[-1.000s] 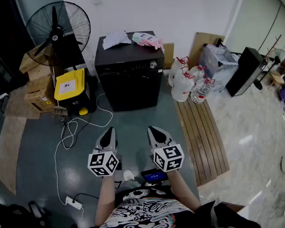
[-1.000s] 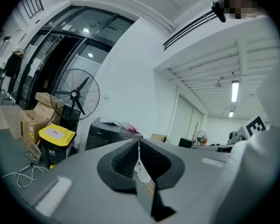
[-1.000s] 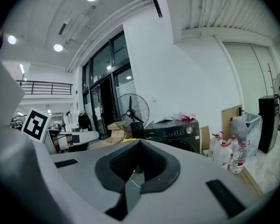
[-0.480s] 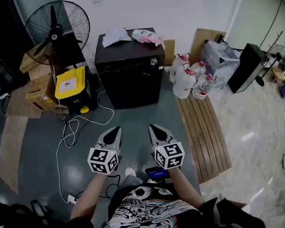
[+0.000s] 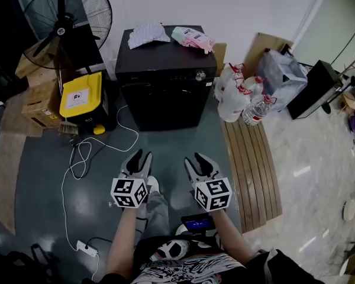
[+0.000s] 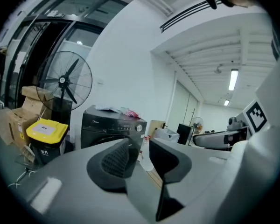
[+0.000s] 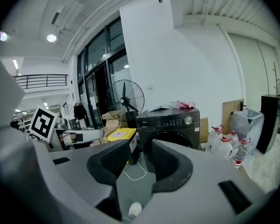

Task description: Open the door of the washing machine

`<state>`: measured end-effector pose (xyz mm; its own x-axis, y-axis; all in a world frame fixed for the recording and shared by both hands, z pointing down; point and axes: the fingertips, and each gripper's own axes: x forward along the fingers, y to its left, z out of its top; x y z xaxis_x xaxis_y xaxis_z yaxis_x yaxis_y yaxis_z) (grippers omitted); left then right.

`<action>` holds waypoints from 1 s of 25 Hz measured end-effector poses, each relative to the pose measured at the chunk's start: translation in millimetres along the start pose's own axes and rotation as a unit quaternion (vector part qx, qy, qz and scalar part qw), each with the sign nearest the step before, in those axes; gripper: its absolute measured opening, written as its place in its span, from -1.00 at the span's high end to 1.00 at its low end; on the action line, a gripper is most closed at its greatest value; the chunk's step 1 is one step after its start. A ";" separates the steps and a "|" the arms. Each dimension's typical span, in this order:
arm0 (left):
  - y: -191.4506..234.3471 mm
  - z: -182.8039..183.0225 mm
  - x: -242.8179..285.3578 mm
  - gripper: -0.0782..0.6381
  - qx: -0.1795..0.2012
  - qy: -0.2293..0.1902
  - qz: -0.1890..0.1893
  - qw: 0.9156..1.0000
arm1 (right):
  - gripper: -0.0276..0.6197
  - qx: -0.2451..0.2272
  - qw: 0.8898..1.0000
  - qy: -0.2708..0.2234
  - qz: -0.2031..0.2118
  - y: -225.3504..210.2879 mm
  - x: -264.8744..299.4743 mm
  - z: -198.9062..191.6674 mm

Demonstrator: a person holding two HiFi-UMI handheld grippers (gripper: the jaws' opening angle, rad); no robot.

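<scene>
1. Left gripper [image 5: 139, 157]: held low over the grey floor, well short of the machine. Its jaws are opening and stand partway spread, with nothing between them. Judged use: keep it back, clear of the door's swing.
2. Washing machine [image 5: 165, 81]: black front-loader against the white wall, directly ahead of both grippers, with a yellow bin [image 5: 80, 95] on its left.
   - Step in hand, judged: the approach, with neither gripper near the door [image 5: 167, 108].
   - To do it well, bring 1 gripper forward and down to the door's rim and find the handle edge before closing. Then pull in an arc about the hinge, not straight back.
   - The machine stands upright, and its long axis is judged vertical.
   - The front panel and door face the person, with the control knob [image 5: 200, 76] at the front's upper right.
   - The handle and hinge side are too dark to tell.
3. Right gripper [image 5: 199, 160]: level with the left one and just beside it. Its jaws are opening and stand partway spread, with nothing between them. Judged the likelier 1 to reach.
4. Water bottles [image 5: 242, 99]: clustered near the machine's right side. Judged a hazard to a wide door swing.
</scene>
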<state>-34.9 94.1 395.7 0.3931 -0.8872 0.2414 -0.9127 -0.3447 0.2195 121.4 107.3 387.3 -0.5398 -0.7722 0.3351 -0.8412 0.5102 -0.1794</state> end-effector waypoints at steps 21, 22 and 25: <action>245.3 -80.7 274.0 0.40 0.028 0.098 -0.043 0.994 | 0.50 0.009 0.996 0.079 -0.039 -93.1 345.9 -26.1; 252.4 -86.7 281.8 0.39 0.027 0.103 -0.044 0.993 | 0.50 0.010 0.996 0.082 -0.039 -94.3 351.6 -29.5; 269.3 -105.9 304.3 0.35 0.026 0.115 -0.049 0.992 | 0.50 0.015 0.994 0.096 -0.040 -97.5 364.2 -43.1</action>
<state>-149.2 -236.2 628.5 0.4902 -0.7572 0.4317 -0.8708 -0.4472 0.2043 8.2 -207.4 566.7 -0.4572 -0.7222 0.5191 -0.8833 0.4365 -0.1708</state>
